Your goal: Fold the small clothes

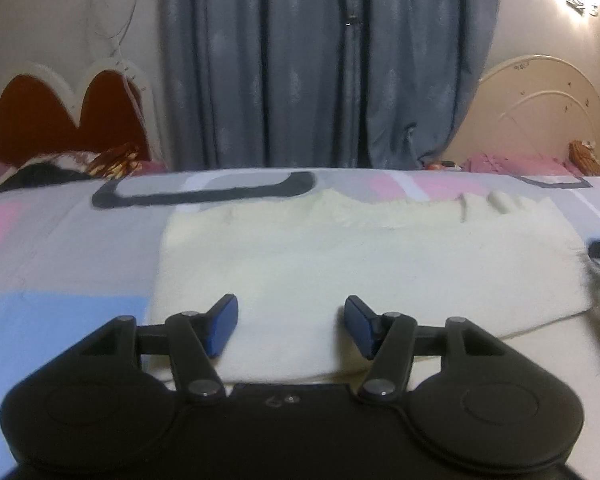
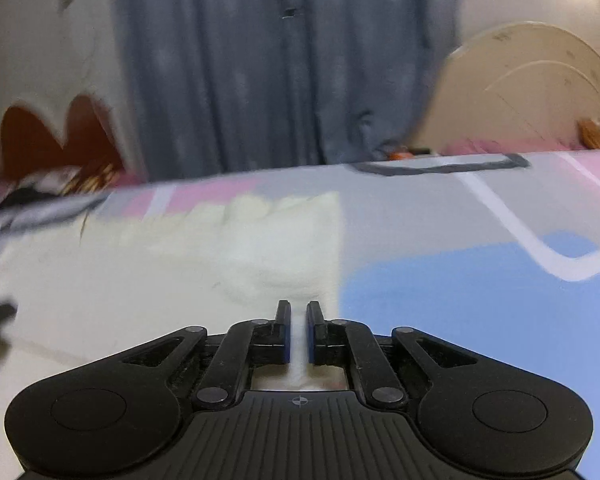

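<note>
Left wrist: left gripper (image 1: 291, 326) fingers wide, empty, over the near edge of the cream garment (image 1: 364, 264) lying flat on the bed (image 1: 60, 248). Right wrist: right gripper (image 2: 298, 330) fingers nearly closed, apparently pinching the garment's near right corner. Mid-fold; next, left must grab its edge.

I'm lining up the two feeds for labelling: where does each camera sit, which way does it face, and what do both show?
Left wrist: on the left gripper, looking forward and down over its open fingers at the cream garment on the patterned bedsheet.
Right wrist: on the right gripper, fingers nearly shut with a strip of cloth between them, at the garment's right edge.
Shared: garment, sheet, grey curtain, red headboard, cream headboard.
</note>
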